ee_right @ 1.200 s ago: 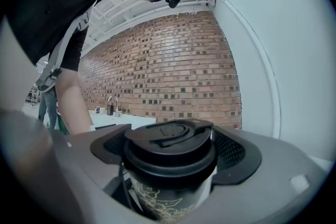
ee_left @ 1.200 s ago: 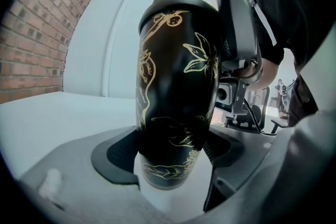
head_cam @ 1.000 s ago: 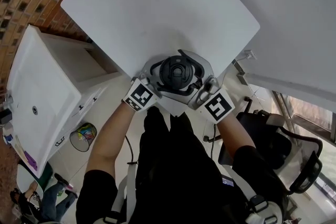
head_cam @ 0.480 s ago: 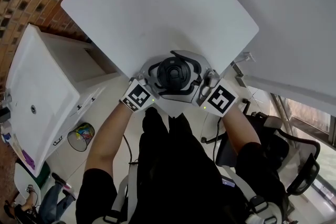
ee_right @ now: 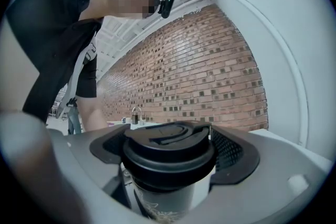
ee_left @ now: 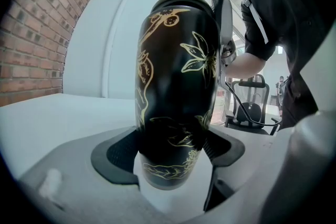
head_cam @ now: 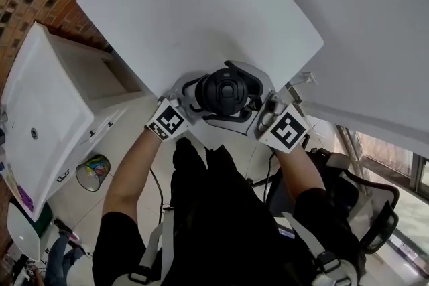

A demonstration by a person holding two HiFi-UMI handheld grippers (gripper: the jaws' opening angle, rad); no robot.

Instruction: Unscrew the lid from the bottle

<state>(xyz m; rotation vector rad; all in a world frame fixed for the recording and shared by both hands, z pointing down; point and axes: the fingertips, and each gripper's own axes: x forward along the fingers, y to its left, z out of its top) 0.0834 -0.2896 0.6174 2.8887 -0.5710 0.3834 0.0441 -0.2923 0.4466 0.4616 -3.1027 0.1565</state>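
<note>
The broad white table with rounded corners fills the head view from 10 to 2 o'clock. A red-brown brick wall stands behind it, seen best from the right gripper view. At 9 o'clock stands a long white cabinet. A black office chair sits at 4 o'clock. A small round waste bin with coloured litter is on the floor at 8 o'clock.

The glossy black bottle with gold flower drawings is upright at the middle of the head view, at the table's 6 o'clock edge, close in front of the person's black shirt. Whether its base rests on the table I cannot tell.

The left gripper comes in from the bottle's 8 o'clock. Its two dark pads are pressed against the lower body on either side, so it clamps the bottle. The right gripper comes in from 4 o'clock (its marker cube shows just beside the person's wrist). Its jaws are closed on the black plastic screw lid, one ribbed pad at the lid's 9 o'clock and one at its 3 o'clock. The lid sits on the bottle's neck, with a curved raised ridge on its top.
</note>
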